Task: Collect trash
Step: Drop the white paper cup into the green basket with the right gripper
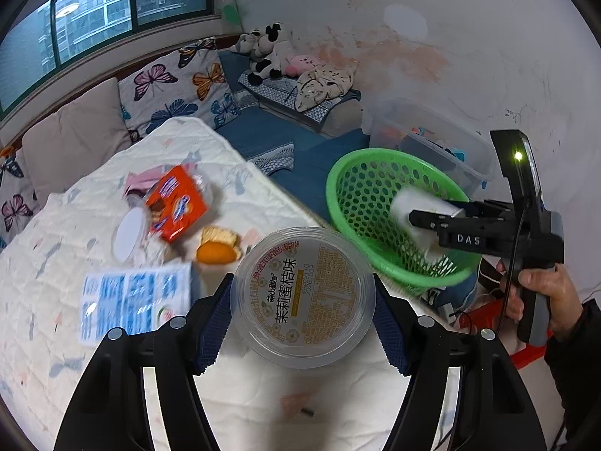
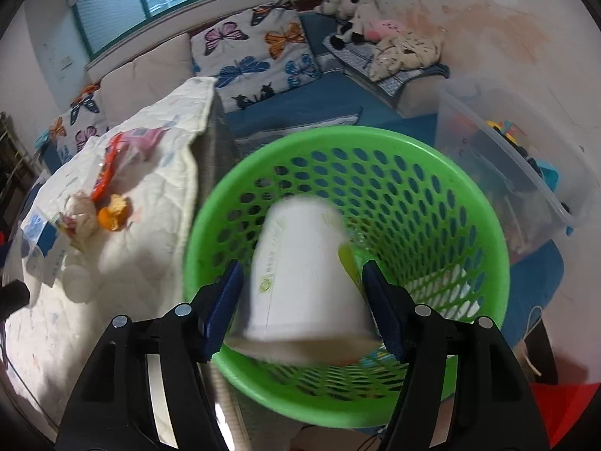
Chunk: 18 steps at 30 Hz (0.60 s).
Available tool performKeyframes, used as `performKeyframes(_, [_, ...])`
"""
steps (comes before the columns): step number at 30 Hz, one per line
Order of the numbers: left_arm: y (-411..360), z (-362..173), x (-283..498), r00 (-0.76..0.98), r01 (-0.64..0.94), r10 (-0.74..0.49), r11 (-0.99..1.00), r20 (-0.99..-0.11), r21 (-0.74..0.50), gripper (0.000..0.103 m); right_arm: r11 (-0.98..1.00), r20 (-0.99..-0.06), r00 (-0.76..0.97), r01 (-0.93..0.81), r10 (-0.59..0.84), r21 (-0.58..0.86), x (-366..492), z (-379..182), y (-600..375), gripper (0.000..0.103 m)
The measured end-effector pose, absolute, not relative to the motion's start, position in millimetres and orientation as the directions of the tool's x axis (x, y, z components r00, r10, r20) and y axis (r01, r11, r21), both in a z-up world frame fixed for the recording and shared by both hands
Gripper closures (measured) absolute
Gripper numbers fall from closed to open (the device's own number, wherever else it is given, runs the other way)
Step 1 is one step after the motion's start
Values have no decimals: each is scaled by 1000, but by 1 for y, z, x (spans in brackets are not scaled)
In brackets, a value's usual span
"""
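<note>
Quilted table point(image 1: 233, 394): left claw point(image 1: 302, 319) gripping tub point(image 1: 304, 297)

Both tools gripping, right one reaching ahead of the left.

The left tool point(image 1: 302, 295) has its blue-padded fingers point(image 1: 214, 321) pressed against both sides of a round clear tub point(image 1: 302, 295), jaws set wide around it. The right tool point(image 2: 302, 293) clamps a white paper cup point(image 2: 304, 274) between its pads, pointing forward and down. In the left wrist view a bare hand point(image 1: 541, 297) grips the right tool's handle.
</note>
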<state>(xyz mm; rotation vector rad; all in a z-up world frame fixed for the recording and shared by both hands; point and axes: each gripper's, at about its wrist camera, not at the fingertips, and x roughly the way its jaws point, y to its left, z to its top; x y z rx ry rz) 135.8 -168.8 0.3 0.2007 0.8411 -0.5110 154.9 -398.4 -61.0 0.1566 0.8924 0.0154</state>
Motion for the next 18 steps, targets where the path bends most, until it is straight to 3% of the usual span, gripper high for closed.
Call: performKeyframes(18, [-259,-21,171,494,566,-344,824,-798,-5,36,987,-721,692,104,18,125,99,-40,-436,28])
